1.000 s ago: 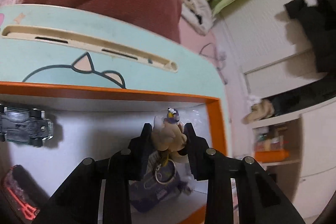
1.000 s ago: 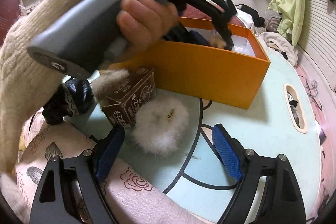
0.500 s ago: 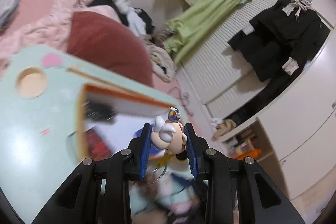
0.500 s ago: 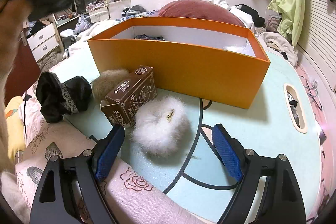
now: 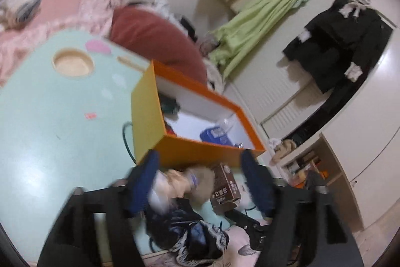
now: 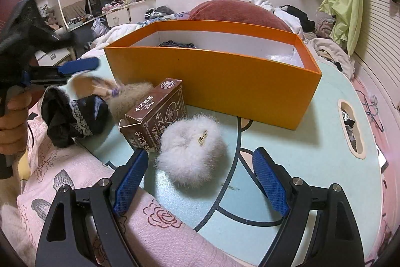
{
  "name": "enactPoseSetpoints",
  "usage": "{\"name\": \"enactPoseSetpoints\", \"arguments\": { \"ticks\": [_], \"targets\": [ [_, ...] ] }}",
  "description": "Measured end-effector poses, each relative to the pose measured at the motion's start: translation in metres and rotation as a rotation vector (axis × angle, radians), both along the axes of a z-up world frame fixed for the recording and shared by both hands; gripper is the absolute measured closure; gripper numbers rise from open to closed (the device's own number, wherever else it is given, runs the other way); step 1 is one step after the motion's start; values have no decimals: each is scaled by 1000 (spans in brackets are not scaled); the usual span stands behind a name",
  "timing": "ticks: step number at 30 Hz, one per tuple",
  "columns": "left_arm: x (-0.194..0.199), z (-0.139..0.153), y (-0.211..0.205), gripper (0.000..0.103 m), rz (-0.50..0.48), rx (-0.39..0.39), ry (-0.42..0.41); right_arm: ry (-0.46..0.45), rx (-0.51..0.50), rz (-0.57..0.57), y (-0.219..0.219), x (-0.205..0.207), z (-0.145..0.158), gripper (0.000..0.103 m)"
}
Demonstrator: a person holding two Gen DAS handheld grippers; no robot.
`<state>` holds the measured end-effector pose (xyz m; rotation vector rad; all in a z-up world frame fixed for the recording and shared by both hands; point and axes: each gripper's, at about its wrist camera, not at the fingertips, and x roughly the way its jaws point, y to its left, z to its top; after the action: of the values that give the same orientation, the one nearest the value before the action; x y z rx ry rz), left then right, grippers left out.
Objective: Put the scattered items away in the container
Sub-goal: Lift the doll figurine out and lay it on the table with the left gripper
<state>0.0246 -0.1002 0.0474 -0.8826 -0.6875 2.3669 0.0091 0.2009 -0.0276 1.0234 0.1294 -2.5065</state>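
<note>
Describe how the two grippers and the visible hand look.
Right gripper: black frame, silver screws, jaws lined with blue cross-hatched pads. Left gripper: same black frame and blue pads, motion-blurred. The bare hand shows at the left edge of the right wrist view.

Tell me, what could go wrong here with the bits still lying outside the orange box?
1. The small toy figure is a blur under the open left hand-held gripper, outside the orange box. It may land on the black lace cloth at the table edge and slip off.
2. The white fluffy puff touches the brown carton, so the right hand-held gripper might nudge or catch the carton when closing.
</note>
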Motion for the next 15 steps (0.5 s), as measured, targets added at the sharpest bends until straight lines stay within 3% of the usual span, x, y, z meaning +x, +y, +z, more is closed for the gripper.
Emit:
{"name": "enactPoseSetpoints", "arguments": {
  "ticks": [4,8,12,15],
  "targets": [
    [29,10,-16,24,19,-149,79,0,1,0,0,-1,0,18],
    [59,-10,-23,23,-43,-342,87,0,0,0,0,0,0,18],
    [55,-36,-9,28,-89,-456,40,1,1,0,0,0,0,18],
    [44,-42,4,30,-80,-471,64,1,1,-1,0,1,0,18]
  ]
}}
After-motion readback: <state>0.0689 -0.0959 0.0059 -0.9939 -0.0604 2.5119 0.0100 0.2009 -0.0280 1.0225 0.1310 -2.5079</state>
